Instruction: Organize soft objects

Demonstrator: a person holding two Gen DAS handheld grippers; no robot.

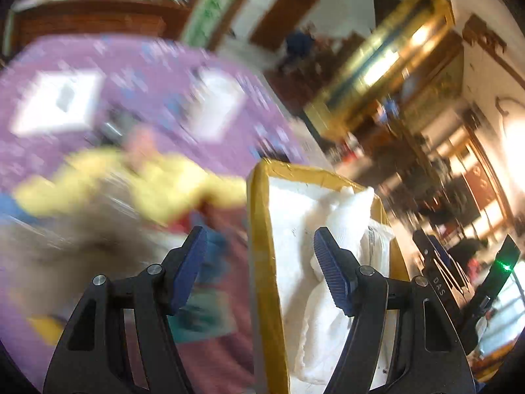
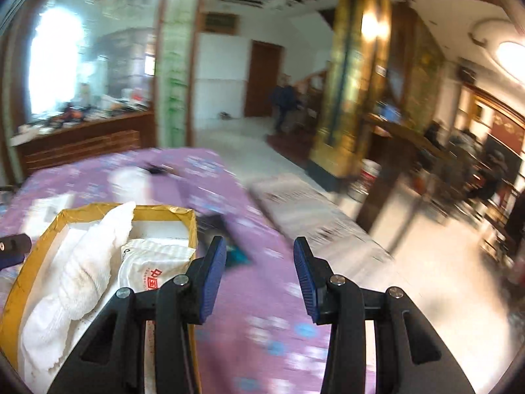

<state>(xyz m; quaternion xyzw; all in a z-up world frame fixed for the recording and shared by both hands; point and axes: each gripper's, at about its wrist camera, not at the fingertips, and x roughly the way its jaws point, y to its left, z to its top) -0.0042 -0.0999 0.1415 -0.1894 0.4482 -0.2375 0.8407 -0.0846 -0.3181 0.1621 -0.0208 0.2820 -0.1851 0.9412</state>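
Clothes [image 1: 131,190] lie piled far-left of the left gripper [image 1: 259,259], nearer than the right gripper [image 2: 259,275]; both gape empty. White towel [image 2: 88,262] already fills the box [image 2: 29,262].

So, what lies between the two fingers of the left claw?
In the left wrist view, the yellow wall of the box stands between the open fingers of the left claw; a white towel lies inside the box.
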